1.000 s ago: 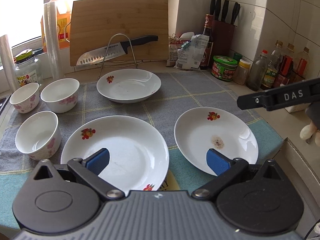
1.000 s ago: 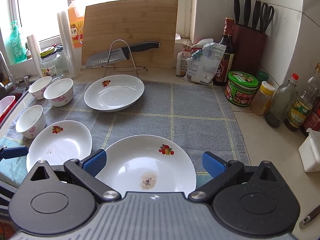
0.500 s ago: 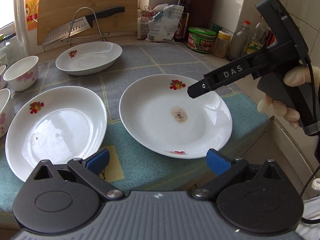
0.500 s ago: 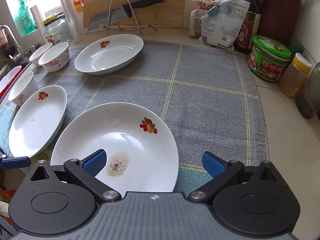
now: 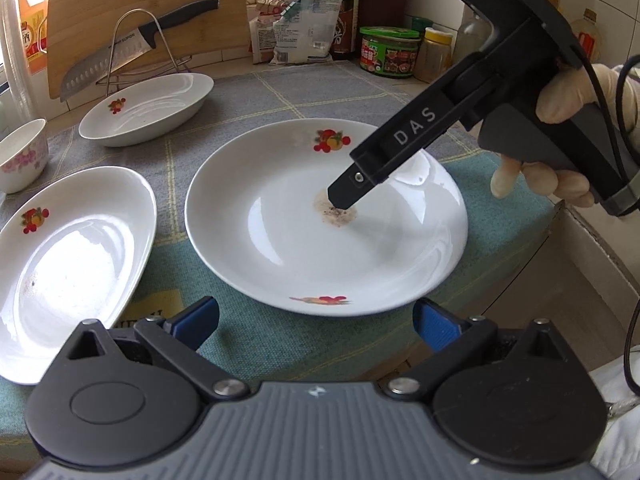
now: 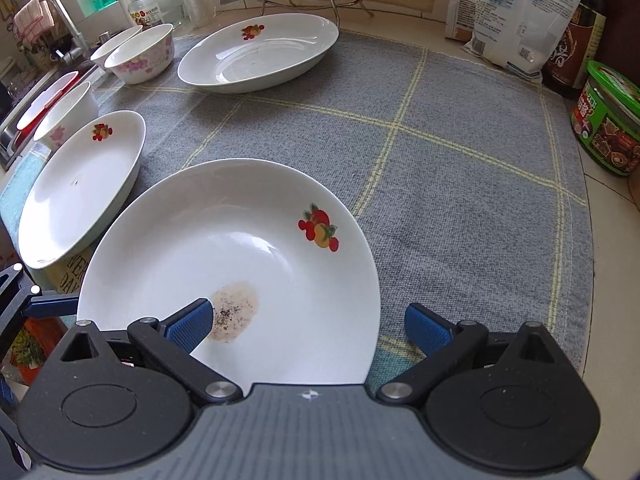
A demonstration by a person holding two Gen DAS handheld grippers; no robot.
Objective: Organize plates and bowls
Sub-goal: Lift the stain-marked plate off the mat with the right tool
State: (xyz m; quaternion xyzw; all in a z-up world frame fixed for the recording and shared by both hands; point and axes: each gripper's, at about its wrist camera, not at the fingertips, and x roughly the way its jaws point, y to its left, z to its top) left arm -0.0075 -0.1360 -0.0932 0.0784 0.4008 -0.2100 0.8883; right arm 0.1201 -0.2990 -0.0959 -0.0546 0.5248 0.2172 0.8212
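Observation:
A white plate with a brown stain (image 5: 328, 240) lies on the cloth close to the counter's front edge. My left gripper (image 5: 316, 322) is open just in front of its near rim, holding nothing. My right gripper (image 6: 308, 326) is open astride the right rim of the same stained plate (image 6: 240, 240): one pad is over the stain, the other over the cloth. From the left wrist view, one of its black fingers (image 5: 400, 140) slants down to the stain. A second plate (image 5: 60, 264) lies to the left and a third plate (image 5: 148, 108) farther back. Floral bowls (image 6: 140, 58) stand at the far left.
A knife (image 5: 136, 52) rests on a wire stand before a cutting board (image 5: 160, 8). Jars (image 5: 390, 52), bottles and packets line the back wall. A sink with a tap (image 6: 64, 28) is at the left. The counter edge (image 5: 580, 232) drops off on the right.
Both grippers have dropped and closed in on the stained plate. The right gripper's finger has come down over the stain. Both stay open.

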